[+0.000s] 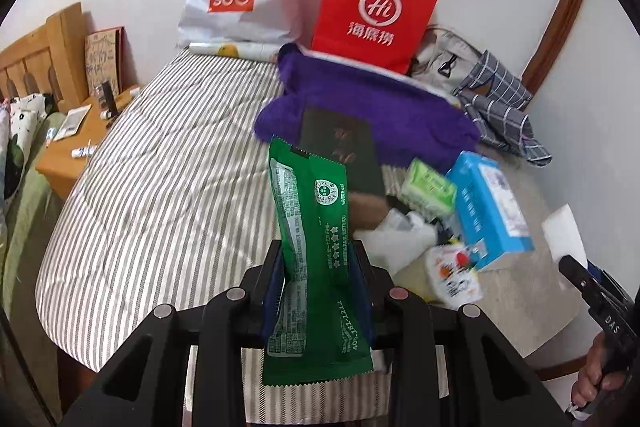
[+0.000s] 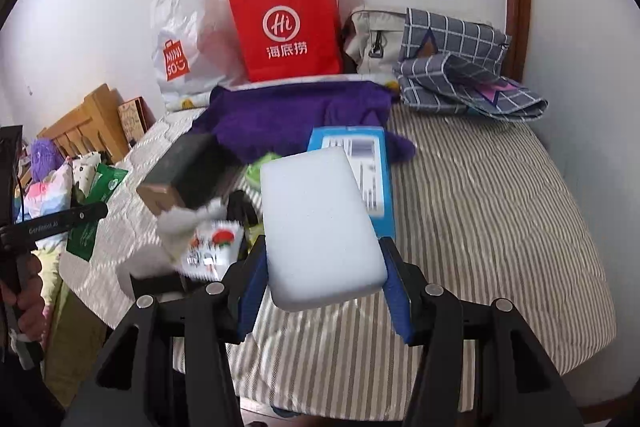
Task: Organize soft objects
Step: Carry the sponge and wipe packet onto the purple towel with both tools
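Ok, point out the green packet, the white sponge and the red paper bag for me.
green packet point(image 1: 316, 267), left wrist view, on its printed middle.
white sponge point(image 2: 320, 223), right wrist view, on its flat top face.
red paper bag point(image 2: 286, 27), right wrist view, on its front logo.

Green packet point(image 1: 316, 267) hides dark box point(image 1: 352, 143) bottom; small items below tissue pack point(image 1: 430, 189) blurred, unreadable.
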Motion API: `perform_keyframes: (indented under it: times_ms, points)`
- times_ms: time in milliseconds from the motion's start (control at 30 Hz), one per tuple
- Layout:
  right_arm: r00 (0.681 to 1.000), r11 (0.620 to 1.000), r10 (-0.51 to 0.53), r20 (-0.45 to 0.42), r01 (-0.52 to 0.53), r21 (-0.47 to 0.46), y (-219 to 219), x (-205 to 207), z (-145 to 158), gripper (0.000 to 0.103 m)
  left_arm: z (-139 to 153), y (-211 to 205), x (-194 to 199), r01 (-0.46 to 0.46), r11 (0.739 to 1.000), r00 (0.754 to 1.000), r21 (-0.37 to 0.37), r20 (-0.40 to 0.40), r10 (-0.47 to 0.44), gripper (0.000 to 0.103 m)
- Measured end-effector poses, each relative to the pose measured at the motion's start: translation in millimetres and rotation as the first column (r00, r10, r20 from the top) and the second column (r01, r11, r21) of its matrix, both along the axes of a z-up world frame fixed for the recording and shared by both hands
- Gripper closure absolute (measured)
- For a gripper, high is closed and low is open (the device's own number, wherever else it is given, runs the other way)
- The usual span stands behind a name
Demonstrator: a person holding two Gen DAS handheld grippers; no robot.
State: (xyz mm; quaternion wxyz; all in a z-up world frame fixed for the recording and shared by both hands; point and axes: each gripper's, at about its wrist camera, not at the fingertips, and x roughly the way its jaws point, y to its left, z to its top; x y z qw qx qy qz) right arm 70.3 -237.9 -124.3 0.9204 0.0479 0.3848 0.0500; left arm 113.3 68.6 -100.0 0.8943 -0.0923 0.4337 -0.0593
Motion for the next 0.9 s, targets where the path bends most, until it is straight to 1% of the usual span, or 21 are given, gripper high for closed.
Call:
perform_keyframes:
  times_ms: [167,367,567,800,900]
  points:
    - [1.000,1.000,0.000,0.013,0.000,-0.005,1,24,20,0.050,22,-8,14,0.016,1.000,0.999,0.007,0.032,-0.016,0.073]
    - [0.999,1.000,-0.003,0.036,0.003,0.009,-1,53,37,0.050,39,-11,39,0.006,0.999,0.999,0.038,0.047,-0.008,0.073]
    - [1.000,1.000,0.000,0.031,0.000,0.019,-9,91,42,0.050,49,-20,70,0.003,0.998,0.998,0.058,0.058,-0.006,0.073]
    - [0.999,1.000,0.021,0.024,-0.021,0.023,-13,135,42,0.050,52,-27,99,-0.008,0.997,0.999,0.082,0.048,0.004,0.073]
    - [0.999,0.999,0.032,0.022,-0.033,0.041,-14,154,41,0.050,51,-29,113,-0.015,0.997,0.999,0.080,0.042,0.012,0.073]
